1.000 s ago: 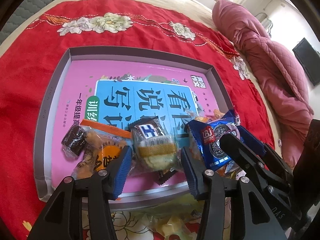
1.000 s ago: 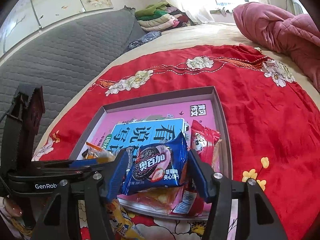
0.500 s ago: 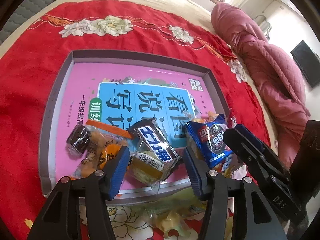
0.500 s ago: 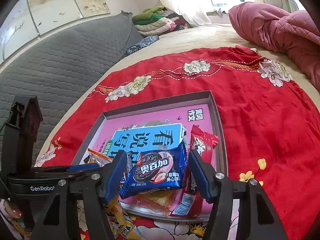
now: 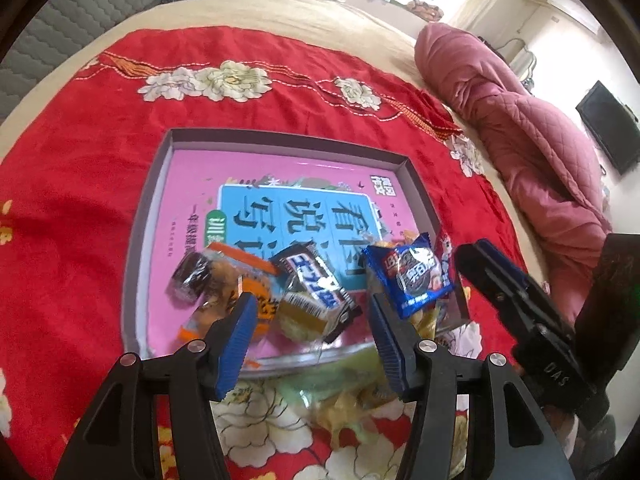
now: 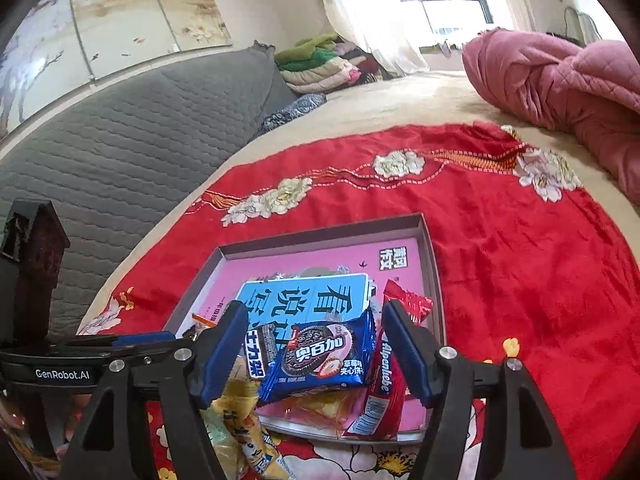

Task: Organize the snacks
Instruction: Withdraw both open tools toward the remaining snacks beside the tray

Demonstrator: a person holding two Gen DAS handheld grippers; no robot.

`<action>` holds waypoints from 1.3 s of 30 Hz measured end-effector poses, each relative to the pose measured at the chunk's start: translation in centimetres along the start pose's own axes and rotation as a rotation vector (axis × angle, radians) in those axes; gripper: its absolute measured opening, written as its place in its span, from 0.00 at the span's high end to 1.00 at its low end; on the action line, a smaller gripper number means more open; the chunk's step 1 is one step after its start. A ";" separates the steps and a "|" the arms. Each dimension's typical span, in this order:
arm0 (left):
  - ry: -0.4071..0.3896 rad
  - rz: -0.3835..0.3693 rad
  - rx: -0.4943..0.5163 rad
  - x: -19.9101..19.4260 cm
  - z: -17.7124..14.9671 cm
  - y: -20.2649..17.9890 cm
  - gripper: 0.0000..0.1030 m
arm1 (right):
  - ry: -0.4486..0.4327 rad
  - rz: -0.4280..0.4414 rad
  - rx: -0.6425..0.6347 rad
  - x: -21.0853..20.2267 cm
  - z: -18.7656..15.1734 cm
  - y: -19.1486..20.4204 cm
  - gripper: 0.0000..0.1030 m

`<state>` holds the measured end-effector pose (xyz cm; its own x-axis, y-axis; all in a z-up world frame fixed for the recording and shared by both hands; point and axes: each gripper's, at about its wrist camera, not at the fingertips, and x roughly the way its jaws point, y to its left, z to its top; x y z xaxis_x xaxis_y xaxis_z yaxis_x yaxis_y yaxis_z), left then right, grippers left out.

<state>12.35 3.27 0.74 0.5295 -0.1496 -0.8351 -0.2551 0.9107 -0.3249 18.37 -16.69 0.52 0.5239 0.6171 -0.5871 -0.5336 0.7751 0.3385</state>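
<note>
The shallow grey tray (image 5: 149,216) lies on the red flowered cloth (image 5: 80,152). Near its front rim, the left gripper (image 5: 310,328) hovers over the chocolate cake bar (image 5: 310,300), jaws apart and just widened, pads clear of the wrapper. At the tray's front right corner, the right gripper (image 6: 316,344) frames the blue Oreo-style biscuit pack (image 6: 320,356), jaws just opened, not pressing it; the red Alpenliebe packet (image 6: 380,384) lies beside

1. The red cloth (image 5: 100,200) under the grey tray (image 5: 138,248) looks soft, velvety, embroidered.
2. The tray's pink book cover (image 5: 192,184) is smooth glossy paper.
3. The blue cookie packet (image 6: 320,356) inside the tray is shiny crinkled foil plastic.
4. The pink quilt (image 6: 560,92) beyond the tray is matt stitched fabric.
</note>
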 end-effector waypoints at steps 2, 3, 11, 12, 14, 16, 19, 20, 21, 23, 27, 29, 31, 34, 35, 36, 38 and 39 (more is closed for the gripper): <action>-0.002 0.006 -0.003 -0.4 -0.4 0.3 0.42 | -0.016 0.002 -0.016 -0.7 0.0 0.3 0.30; -0.001 0.010 -0.009 -0.6 -0.6 0.4 0.42 | -0.022 0.006 -0.023 -1.0 0.0 0.5 0.30; 0.007 0.025 0.008 -1.9 -2.3 0.5 0.40 | -0.024 0.011 -0.054 -3.3 -1.7 1.6 0.26; 0.007 0.024 0.009 -2.1 -2.4 0.4 0.40 | -0.020 0.012 -0.051 -3.5 -2.0 1.6 0.26; 0.011 0.021 0.017 -2.3 -2.7 0.2 0.40 | -0.009 0.011 -0.052 -3.8 -2.6 1.8 0.26; 0.015 0.018 0.025 -2.4 -3.0 0.0 0.40 | 0.004 0.002 -0.055 -3.9 -3.1 2.2 0.26; 0.025 0.014 0.025 -2.5 -3.6 0.0 0.40 | 0.028 -0.011 -0.064 -3.9 -3.8 2.5 0.26; 0.031 0.011 0.021 -2.5 -3.9 0.1 0.40 | 0.034 -0.015 -0.068 -3.9 -3.9 2.6 0.26; 0.039 0.008 0.020 -2.4 -4.1 0.2 0.40 | 0.043 -0.024 -0.071 -3.8 -4.2 2.7 0.26; 0.053 0.005 0.018 -2.2 -4.6 0.3 0.40 | 0.065 -0.033 -0.074 -3.9 -4.7 2.8 0.26; 0.087 -0.014 0.007 -1.6 -5.8 0.5 0.40 | 0.108 -0.056 -0.078 -3.9 -5.7 2.9 0.26; 0.102 -0.019 0.003 -1.3 -6.3 0.6 0.40 | 0.128 -0.064 -0.077 -3.7 -6.1 2.8 0.26; 0.120 -0.036 -0.008 -0.9 -6.8 0.7 0.40 | 0.147 -0.066 -0.077 -3.5 -6.4 2.8 0.26; 0.143 -0.061 -0.028 -0.4 -7.4 0.9 0.40 | 0.167 -0.074 -0.093 -3.0 -6.8 3.0 0.26; 0.150 -0.067 -0.036 -0.2 -7.6 1.0 0.40 | 0.171 -0.076 -0.097 -2.9 -6.9 3.1 0.26; 0.157 -0.078 -0.048 0.0 -7.7 1.1 0.40 | 0.176 -0.075 -0.101 -2.8 -7.0 3.1 0.26; 0.167 -0.100 -0.079 0.4 -7.9 1.5 0.40 | 0.190 -0.075 -0.110 -2.4 -7.3 3.2 0.26; 0.174 -0.114 -0.095 0.6 -8.0 1.7 0.40 | 0.196 -0.076 -0.115 -2.2 -7.4 3.3 0.26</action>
<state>5.79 1.66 -3.82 0.4137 -0.3208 -0.8520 -0.2813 0.8450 -0.4547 10.54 -16.55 -2.52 0.4320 0.5110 -0.7431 -0.5754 0.7907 0.2092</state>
